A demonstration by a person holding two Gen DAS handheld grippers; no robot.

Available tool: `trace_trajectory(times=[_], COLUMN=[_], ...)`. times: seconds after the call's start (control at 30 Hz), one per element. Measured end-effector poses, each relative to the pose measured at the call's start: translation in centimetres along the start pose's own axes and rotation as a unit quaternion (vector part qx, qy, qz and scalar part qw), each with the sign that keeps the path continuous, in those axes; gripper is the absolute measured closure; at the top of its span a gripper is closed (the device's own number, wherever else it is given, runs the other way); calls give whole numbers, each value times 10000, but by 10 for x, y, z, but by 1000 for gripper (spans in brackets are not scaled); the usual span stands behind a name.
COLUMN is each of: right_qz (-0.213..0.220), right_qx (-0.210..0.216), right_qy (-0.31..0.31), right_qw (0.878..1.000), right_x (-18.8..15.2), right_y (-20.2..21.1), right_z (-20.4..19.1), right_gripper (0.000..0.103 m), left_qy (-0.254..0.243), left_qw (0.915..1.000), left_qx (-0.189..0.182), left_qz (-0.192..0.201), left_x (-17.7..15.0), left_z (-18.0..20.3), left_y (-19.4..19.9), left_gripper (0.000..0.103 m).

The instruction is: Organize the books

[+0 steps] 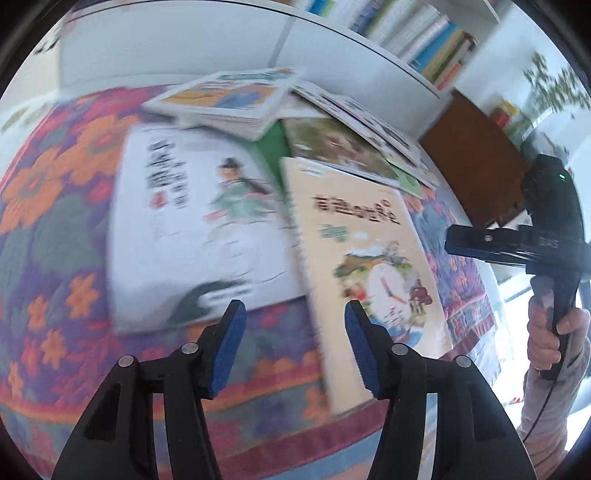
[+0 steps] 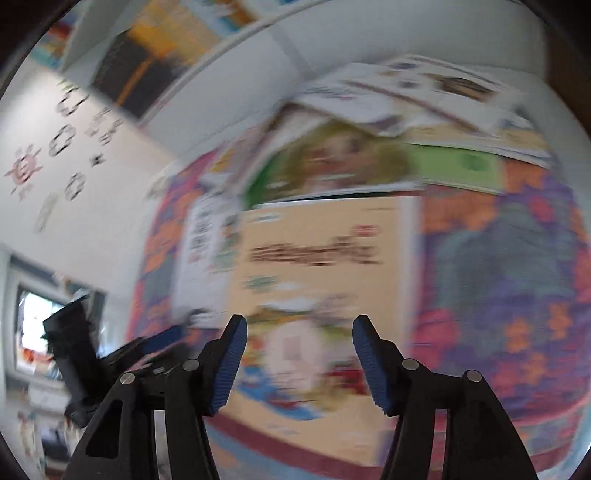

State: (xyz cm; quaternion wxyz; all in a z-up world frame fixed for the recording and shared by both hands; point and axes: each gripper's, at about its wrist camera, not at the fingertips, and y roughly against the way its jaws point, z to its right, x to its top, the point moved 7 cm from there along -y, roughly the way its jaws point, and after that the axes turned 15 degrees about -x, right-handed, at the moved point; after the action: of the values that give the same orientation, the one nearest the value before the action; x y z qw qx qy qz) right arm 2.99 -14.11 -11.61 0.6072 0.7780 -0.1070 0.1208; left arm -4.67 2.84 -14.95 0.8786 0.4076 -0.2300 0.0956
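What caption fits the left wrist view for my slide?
Open left gripper hovering over a cream book and a white book on a floral cloth.

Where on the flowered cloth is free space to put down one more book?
Free: the flowered cloth left of the white book, and the strip before the left fingers. Crowded: behind the cream book, where the book pile overlaps.

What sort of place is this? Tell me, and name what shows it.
Probably a children's reading room or home study. A white bookshelf packed with books runs along the wall, picture books lie scattered on a flowered tablecloth, and paper cutouts decorate the wall.
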Motion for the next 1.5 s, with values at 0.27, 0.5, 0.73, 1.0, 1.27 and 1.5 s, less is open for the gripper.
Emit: trace_trajectory(times=[0.27,0.5,0.73,1.0,1.27,1.5], right_qz=[-411,-396,-458,-961,-763,-941], right_qx=[121,237,683,1060,974,1792], right_qy=[-365,158,-15,96,837,293], right_qw=[9984,9988,9966,9897,9888,9789], right_x=[2,22,47,16,-32,-15], right_y=[-40,-41,-61,-52,-44,-57], right_z=[32,14,18,20,9,28], right_gripper=[45,34,21,28,32,54], left_qy=[-432,-542,-667,-240,36,399], left_qw=[9968,9957,9934,9948,9941,9958], left_qx=[515,522,654,416,197,-210], left_qz=[-431,-541,-668,-901,-1071,-801], left_x=[20,38,52,30,7,19], left_z=[25,11,15,12,19,6], left_y=[-58,-64,-80,-63,-55,-51], left_gripper=[47,47,44,44,47,54])
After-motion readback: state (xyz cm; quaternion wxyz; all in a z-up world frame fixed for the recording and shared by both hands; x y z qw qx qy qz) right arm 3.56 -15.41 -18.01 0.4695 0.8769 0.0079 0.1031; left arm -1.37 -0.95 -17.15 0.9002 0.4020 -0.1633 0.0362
